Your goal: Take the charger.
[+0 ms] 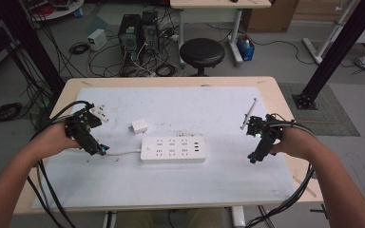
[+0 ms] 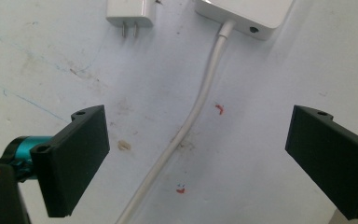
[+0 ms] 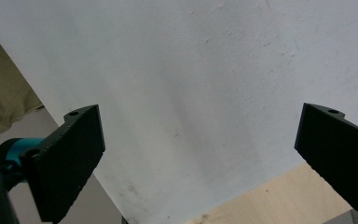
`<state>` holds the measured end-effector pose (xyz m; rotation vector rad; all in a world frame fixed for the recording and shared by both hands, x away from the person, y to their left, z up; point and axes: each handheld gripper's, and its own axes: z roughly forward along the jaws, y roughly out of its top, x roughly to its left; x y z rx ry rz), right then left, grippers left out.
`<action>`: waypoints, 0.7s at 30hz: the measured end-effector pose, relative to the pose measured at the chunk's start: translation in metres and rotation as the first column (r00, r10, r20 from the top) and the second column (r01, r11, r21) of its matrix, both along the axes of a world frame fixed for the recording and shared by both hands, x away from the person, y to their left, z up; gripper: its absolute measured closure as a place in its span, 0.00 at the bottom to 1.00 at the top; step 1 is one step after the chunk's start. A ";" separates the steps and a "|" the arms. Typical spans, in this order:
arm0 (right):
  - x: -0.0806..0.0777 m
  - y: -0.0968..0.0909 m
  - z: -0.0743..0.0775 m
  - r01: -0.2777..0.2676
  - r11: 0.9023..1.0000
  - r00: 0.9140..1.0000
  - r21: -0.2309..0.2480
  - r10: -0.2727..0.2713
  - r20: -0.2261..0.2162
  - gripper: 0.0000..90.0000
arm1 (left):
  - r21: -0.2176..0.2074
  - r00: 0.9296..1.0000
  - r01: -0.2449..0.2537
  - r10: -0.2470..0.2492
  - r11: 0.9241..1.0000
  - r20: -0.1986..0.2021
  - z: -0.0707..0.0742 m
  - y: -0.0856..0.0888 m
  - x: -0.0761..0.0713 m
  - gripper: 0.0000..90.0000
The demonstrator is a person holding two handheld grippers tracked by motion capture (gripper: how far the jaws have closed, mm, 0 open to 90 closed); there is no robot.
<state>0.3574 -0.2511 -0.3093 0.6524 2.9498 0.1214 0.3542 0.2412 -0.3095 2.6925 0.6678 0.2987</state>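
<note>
Both claws released & empty: left gripper (image 1: 100, 151) at 9 o'clock of power strip (image 1: 173, 149), over its cord (image 2: 186, 126), w/ charger (image 1: 139, 127) at strip's 11 for plugging; right gripper (image 1: 254, 159) idle at 3.

charger (image 2: 130, 11): top cut off | power strip (image 2: 244, 14): mostly cropped (cable (image 2: 200, 107) exits bottom)

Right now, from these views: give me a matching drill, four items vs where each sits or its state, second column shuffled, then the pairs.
Items:
1. power strip
2. white charger plug
3. left tool
4. right tool

Places or states:
A. open, over the mat's right side, nothing between the jaws
B. lying on the mat just behind the strip's left end
C. middle of the white mat, sockets up
D. open, above the strip's white cable

Pairs: 1-C, 2-B, 3-D, 4-A
</note>
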 end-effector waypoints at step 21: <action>-0.006 -0.001 -0.002 0.018 0.999 1.000 0.040 -0.019 0.013 0.01 | -0.140 0.981 -0.164 0.177 0.976 0.082 0.027 -0.001 0.026 0.07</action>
